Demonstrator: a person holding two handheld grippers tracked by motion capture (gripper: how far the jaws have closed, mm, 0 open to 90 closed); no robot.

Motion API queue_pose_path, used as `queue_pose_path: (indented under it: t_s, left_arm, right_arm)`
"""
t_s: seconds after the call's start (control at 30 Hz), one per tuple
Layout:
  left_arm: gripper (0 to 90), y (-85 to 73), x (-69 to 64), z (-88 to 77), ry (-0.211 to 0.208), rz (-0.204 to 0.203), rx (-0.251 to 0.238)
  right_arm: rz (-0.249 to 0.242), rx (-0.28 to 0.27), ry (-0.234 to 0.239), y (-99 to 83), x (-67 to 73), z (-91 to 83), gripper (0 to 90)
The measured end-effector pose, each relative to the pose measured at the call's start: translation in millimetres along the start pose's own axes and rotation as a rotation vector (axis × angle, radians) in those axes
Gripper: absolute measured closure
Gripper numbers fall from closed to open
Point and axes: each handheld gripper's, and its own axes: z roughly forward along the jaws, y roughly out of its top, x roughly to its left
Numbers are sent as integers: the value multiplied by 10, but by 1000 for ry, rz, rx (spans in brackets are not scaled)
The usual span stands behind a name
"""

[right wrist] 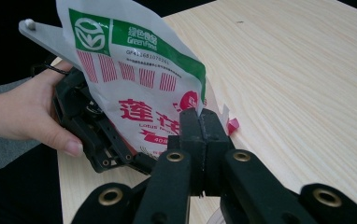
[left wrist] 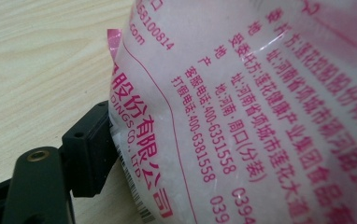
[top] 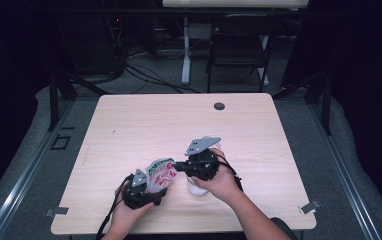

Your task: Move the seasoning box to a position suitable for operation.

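Nearest the person, the left gripper (top: 141, 192) is sitting at the table's front edge, its jaws standing wide around the body of a printed plastic pouch (top: 158, 175) and gripping it. In the left gripper view the pouch (left wrist: 260, 112) is lying against one black jaw pad, showing pink Chinese print on whitish film, the digits "400-6351558" and "400-6381558", and the Latin fragments "DINGS CO., LTD" and "com". Coarse white grains are showing through the film, and a barcode strip is running along its lower edge.

Just beyond, the right gripper (top: 181, 166) is reaching in from the right with its jaws pressed together on the pouch's edge. In the right gripper view, the right gripper (right wrist: 200, 122) is pinching the film beside a small torn pink tab. The front of the pouch (right wrist: 139, 79) is carrying a green band with a leaf logo, "GreenFood" and "GP411651070261", above red stripes, large red characters and "Lotus".

A clear jar (top: 199, 186) is standing on the wooden table (top: 144, 120) under the right hand (top: 222, 182), partly hidden by it. Farther off, a dark round grommet (top: 219, 106) is sitting near the table's far edge, with a black folding chair (top: 239, 47) behind.
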Motion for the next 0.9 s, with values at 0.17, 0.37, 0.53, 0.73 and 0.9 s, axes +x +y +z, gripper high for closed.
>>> queue_pose_path:
  t_s: [0.17,0.37,0.53,0.73,0.9]
  left_arm:
    - [241,7,-11,36,17,23,24]
    - [230,13,-37,50,36,50,35]
    - [179,19,-42,67,41,46,50]
    - [132,19,-43,70,42,47,52]
    - [132,20,-42,71,42,47,51]
  right_arm:
    - [3,0,-3,-9,5,2,900]
    - [2,4,-4,-18,6,4,900]
    - [5,3,-3,-22,6,5,900]
    - [6,6,-3,-28,2,5,900]
    - [8,2,-6,-32,12,8,900]
